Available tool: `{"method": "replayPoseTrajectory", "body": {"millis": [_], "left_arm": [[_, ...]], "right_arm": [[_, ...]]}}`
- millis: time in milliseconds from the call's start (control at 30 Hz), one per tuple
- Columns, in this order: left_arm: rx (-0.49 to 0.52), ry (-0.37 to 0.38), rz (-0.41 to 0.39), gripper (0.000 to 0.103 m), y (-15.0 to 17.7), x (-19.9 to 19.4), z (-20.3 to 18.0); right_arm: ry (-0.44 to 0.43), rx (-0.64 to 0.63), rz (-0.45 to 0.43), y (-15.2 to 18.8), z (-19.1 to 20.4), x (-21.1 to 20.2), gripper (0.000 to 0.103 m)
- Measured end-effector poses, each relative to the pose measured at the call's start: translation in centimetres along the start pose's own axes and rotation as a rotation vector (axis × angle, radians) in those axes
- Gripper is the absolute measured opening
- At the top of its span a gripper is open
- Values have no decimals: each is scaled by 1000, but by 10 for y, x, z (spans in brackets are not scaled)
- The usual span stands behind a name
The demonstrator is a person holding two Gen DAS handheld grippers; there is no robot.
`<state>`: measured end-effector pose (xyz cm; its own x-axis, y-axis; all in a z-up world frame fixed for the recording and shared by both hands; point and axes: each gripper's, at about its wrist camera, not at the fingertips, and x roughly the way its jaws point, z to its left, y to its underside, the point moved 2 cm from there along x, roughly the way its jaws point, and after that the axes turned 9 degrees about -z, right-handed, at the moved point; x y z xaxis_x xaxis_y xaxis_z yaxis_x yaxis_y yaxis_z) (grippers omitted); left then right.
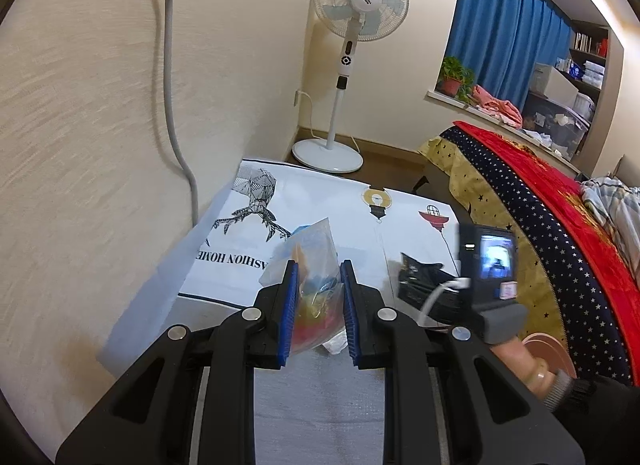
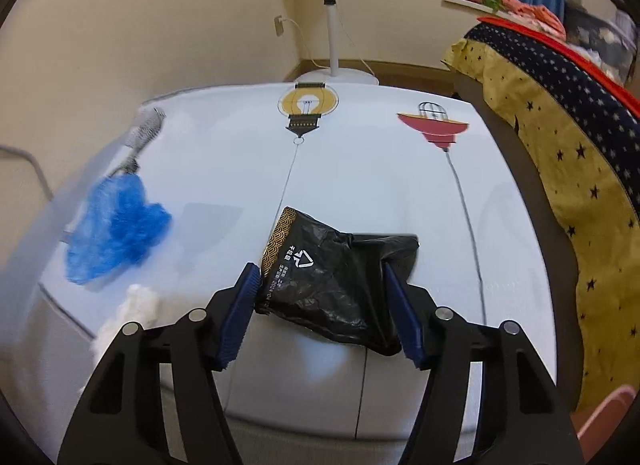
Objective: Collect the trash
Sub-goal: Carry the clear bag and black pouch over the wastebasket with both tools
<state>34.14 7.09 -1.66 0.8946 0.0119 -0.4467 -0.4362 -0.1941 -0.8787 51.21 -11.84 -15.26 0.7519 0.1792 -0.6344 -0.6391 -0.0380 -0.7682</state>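
Note:
In the left wrist view my left gripper (image 1: 319,277) is shut on a clear plastic bag (image 1: 310,265) with red, yellow and blue scraps inside, held above the white printed tablecloth (image 1: 332,201). In the right wrist view my right gripper (image 2: 320,285) is open, its blue pads on either side of a crumpled black trash bag (image 2: 340,277) lying on the tablecloth (image 2: 360,169). A blue crumpled plastic piece (image 2: 114,225) lies to the left, and a white tissue wad (image 2: 128,313) sits near the left finger. The black bag also shows in the left wrist view (image 1: 424,273).
A standing fan (image 1: 352,25) is at the back by the wall. A bed with a star-patterned and red cover (image 1: 540,201) runs along the right. A pink bin rim (image 2: 612,409) shows at the lower right. A grey hose (image 1: 172,65) hangs on the left wall.

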Motion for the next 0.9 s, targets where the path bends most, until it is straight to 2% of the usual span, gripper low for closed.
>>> {"method": "replayPoseTrajectory", "body": {"millis": [200, 433, 533, 733, 900], "left_arm": [[-15, -8, -8, 21, -4, -13, 0], [20, 47, -36, 21, -4, -51, -25], [26, 73, -31, 21, 0, -66, -37], [95, 164, -9, 21, 19, -92, -75], [138, 230, 30, 21, 40, -102, -110]], "right_arm": [[-64, 31, -73, -9, -6, -81, 63], [-112, 48, -145, 2, -9, -200, 63], [-103, 52, -176, 18, -14, -257, 63], [-60, 101, -205, 60, -37, -336, 63], [0, 129, -235, 91, -60, -378, 63]]}}
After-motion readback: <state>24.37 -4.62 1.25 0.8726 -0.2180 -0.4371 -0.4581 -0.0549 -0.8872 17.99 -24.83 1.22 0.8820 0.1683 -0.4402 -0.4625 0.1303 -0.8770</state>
